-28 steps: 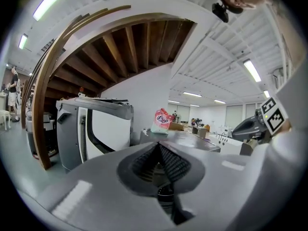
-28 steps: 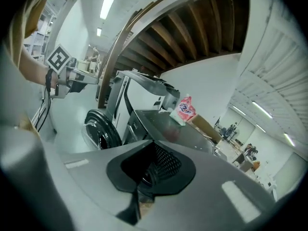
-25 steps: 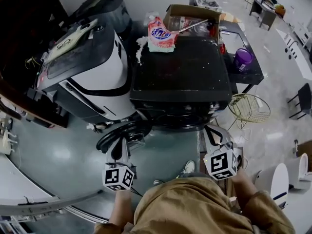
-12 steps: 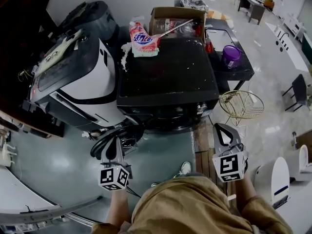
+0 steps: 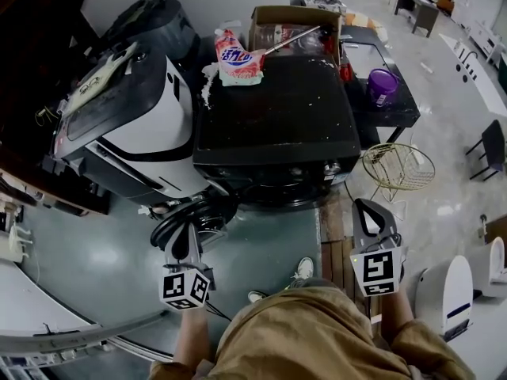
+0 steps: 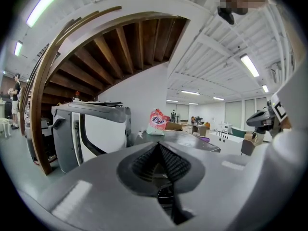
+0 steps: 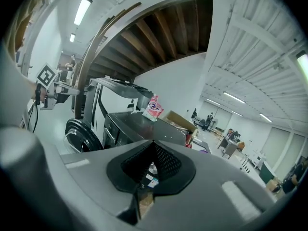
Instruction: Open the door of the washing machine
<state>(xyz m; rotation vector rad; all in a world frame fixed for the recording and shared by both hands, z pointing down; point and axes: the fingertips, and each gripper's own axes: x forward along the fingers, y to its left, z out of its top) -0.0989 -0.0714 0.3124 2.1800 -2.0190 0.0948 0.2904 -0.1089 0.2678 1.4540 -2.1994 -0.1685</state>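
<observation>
The black washing machine (image 5: 277, 109) stands in the middle of the head view, with a white appliance (image 5: 150, 125) close against its left side. Its round door (image 5: 190, 216) hangs open, swung out from the front toward the left, and the right gripper view shows it as a dark ring standing off the machine's face.

The left gripper (image 5: 190, 229) points at the door's near edge, its tip overlapping the rim from above. Whether it actually touches the rim is hard to say, since its own view looks over the door at the machine tops. Its jaws are pressed together to a point, and nothing shows between the pads.

The right gripper (image 5: 369, 206) is held off the machine's front right corner, well apart from the door. Its jaws are closed too and grip nothing.

On the machine's top, at the back, lie a pink detergent bag (image 5: 238, 58) and a cardboard box (image 5: 297, 26). A purple container (image 5: 383, 85) sits on the dark table to the right, with a wire basket (image 5: 398, 167) on the floor beside it.
</observation>
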